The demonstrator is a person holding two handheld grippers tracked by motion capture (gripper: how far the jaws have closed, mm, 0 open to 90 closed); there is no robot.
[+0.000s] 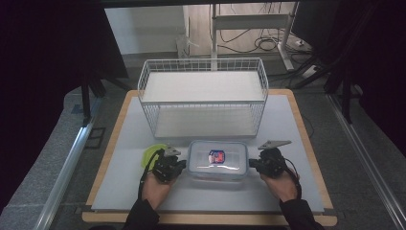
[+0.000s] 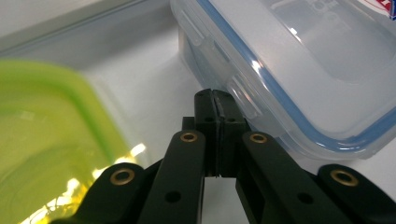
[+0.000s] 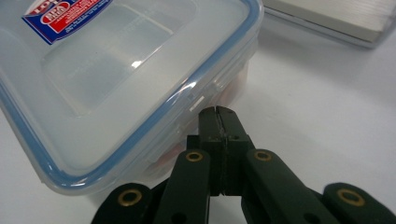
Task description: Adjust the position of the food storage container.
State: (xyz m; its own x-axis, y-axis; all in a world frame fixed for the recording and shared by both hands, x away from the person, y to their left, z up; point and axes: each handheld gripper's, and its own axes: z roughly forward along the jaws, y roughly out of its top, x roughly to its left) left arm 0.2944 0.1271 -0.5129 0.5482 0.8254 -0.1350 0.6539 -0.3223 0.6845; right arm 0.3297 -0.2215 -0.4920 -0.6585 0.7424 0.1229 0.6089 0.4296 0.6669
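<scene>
Between both grippers — fingers clenched, empty — clear lidded box (image 1: pixel 218 160), reddish contents, green lid (image 1: pixel 152 156) beside.

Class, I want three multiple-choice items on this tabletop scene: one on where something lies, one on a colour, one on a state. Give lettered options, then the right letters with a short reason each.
1. Where does the clear food container lie?
A. inside the wire basket
B. on the table between the two grippers
C. on top of the green lid

2. What colour is the seal running round the container's lid?
A. red
B. blue
C. yellow

3. How do the jaws of the left gripper and right gripper stand?
A. both shut, holding nothing
B. both wide open
C. one open, one shut

Answers:
1 B, the high view shows it in front of the wire basket, a gripper at each end.
2 B, a blue band edges the lid.
3 A, each gripper view shows its jaws pressed together beside a side latch.
</scene>
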